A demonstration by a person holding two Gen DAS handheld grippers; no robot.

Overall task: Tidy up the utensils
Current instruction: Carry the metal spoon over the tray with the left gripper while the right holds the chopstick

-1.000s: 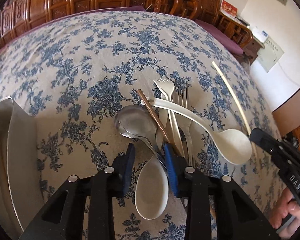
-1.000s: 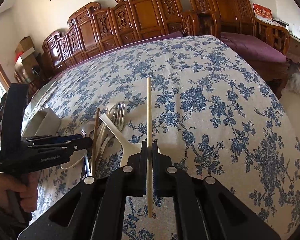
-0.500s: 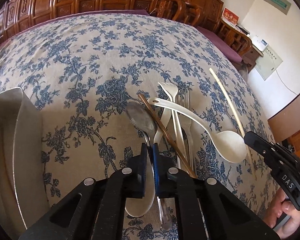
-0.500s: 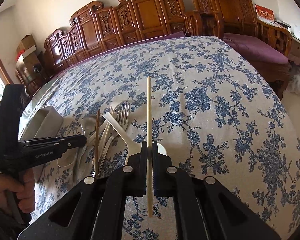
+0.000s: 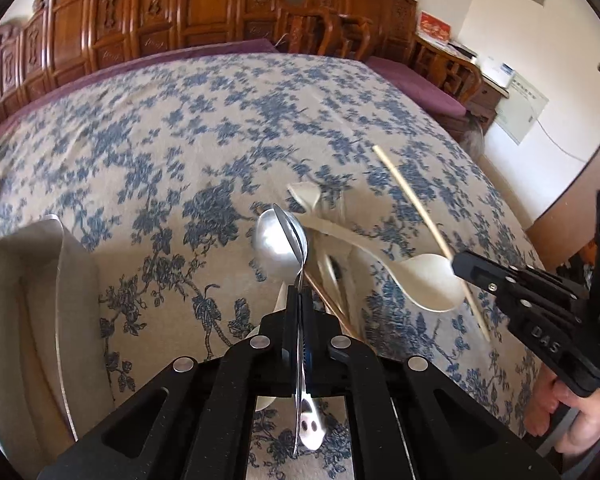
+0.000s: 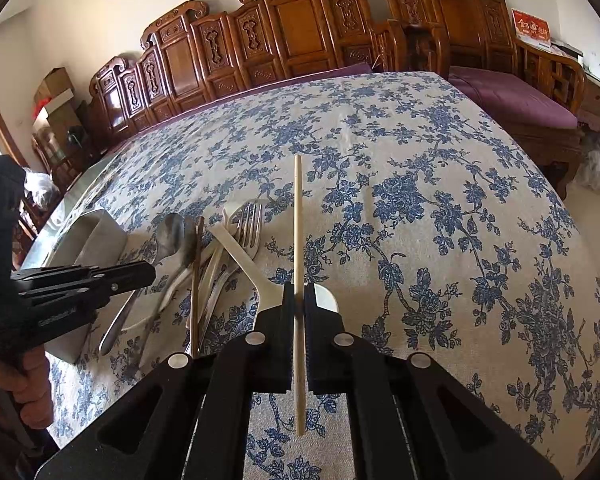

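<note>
My left gripper (image 5: pixel 300 298) is shut on the handle of a metal spoon (image 5: pixel 280 246), whose bowl is raised above the pile. The pile on the floral cloth includes a white ladle spoon (image 5: pixel 432 284), forks (image 6: pixel 252 224), a brown chopstick (image 6: pixel 198 276) and a white plastic fork (image 5: pixel 304 196). My right gripper (image 6: pixel 299 292) is shut on a pale chopstick (image 6: pixel 298 232) that points away from it, just right of the pile. Each gripper shows in the other's view: the left gripper (image 6: pixel 150 274) and the right gripper (image 5: pixel 458 266).
A metal tray (image 5: pixel 60 280) stands left of the pile near the table's front edge. Carved wooden benches (image 6: pixel 300 40) with purple cushions line the far and right sides. The blue floral tablecloth (image 6: pixel 440 200) stretches bare to the right and back.
The left jaws closed on the metal spoon's handle and lifted it up out of the pile. The right gripper and its chopstick stayed put.
</note>
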